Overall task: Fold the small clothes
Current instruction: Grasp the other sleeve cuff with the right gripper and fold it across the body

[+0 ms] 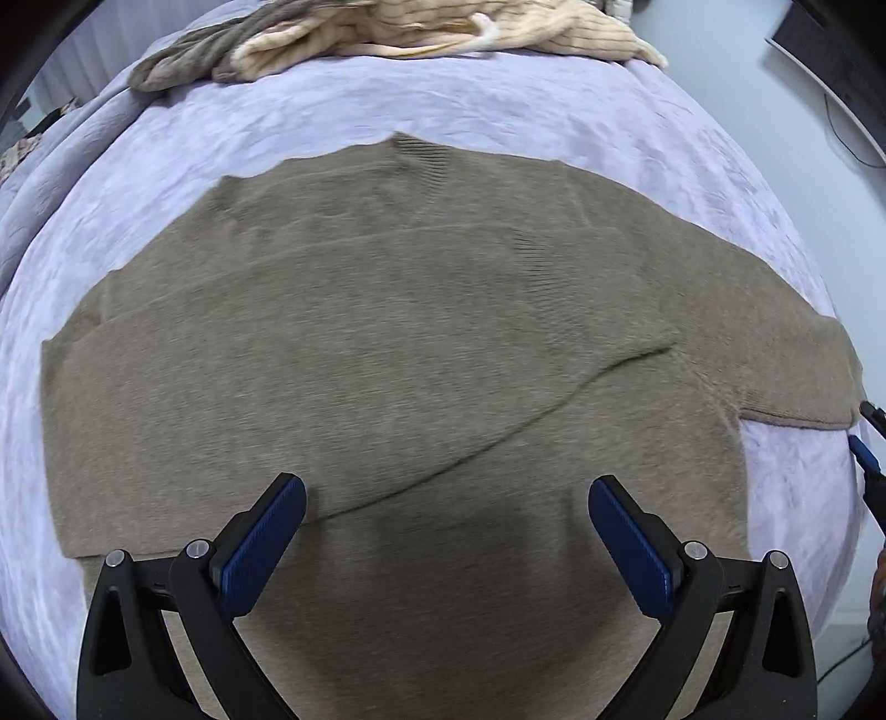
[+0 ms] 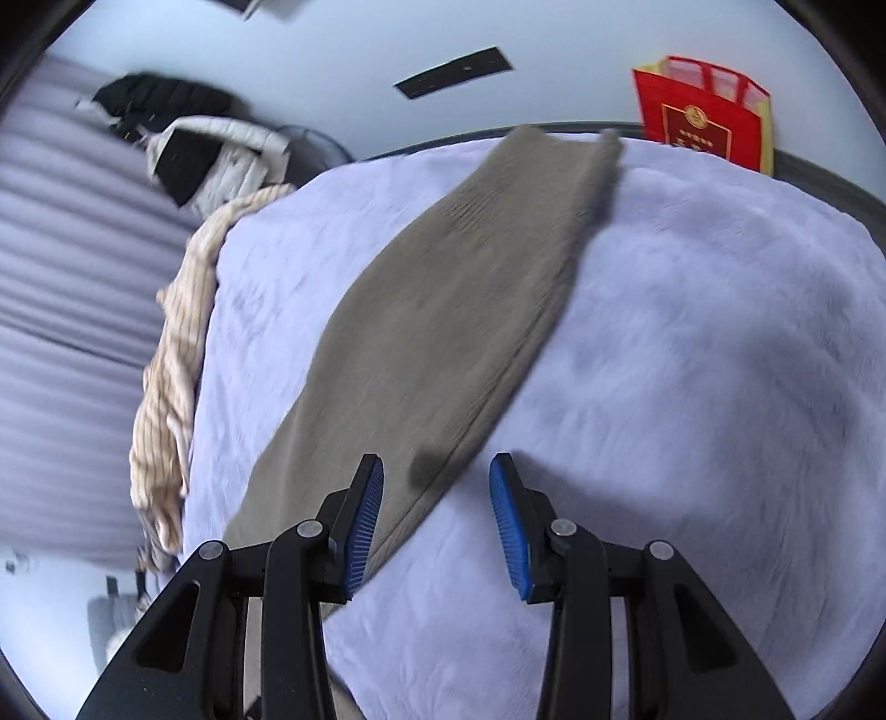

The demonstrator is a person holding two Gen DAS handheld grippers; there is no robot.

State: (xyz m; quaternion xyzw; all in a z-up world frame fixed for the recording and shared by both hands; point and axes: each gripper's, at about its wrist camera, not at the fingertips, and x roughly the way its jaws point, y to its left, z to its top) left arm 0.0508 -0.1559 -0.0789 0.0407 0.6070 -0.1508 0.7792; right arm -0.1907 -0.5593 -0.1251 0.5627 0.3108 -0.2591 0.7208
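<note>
- Lying flat on a soft purple blanket is a brown sweater, spread out wide.
- One sleeve is folded across the front of the sweater and makes a slanted line over it.
- The other sleeve sticks out to the side, flat on the blanket, and its far end lies near the blanket's edge.
- The left gripper hangs over the bottom part of the sweater. Its two blue pads are far apart, with nothing between them.
- The right gripper is over the edge of the stretched-out sleeve, close to where it joins the sweater. Its jaws are apart too, and nothing is pinched in them.
- Whether either gripper's pads touch the cloth is not clear.
- A pile of striped cream and grey clothes sits at the far side of the blanket, well away from the sweater.
- A red bag stands past the end of the sleeve, off the blanket.
- A black and white jacket lies further away, beyond the striped clothes.
</note>
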